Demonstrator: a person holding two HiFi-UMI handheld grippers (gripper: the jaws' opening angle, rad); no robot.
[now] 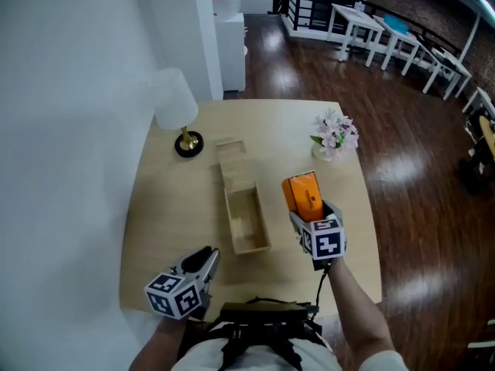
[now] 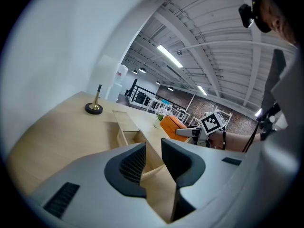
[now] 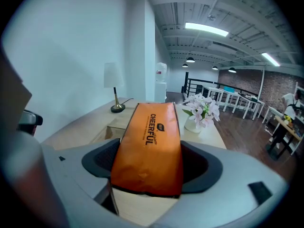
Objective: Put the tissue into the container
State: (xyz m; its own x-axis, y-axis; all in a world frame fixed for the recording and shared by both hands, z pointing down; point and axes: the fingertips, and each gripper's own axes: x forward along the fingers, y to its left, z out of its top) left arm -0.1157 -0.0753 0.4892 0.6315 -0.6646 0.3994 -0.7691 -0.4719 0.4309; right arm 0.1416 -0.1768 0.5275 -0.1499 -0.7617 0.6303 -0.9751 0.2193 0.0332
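Pale wood table (image 1: 155,230) on dark floor, lamp (image 1: 176,103) & flowers (image 1: 335,135) at the far side. Right gripper (image 3: 147,163) pinches the orange tissue pack (image 1: 303,194) across its width, just right of the open wooden container (image 1: 246,221); pack seems lifted off the tabletop. Left gripper (image 2: 153,158) sits near the container's near end, jaws w/ a narrow gap, nothing between them.

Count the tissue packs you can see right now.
1. The orange tissue pack is clamped in the right tongs, right of the open wooden container; no other pack shows inside it.
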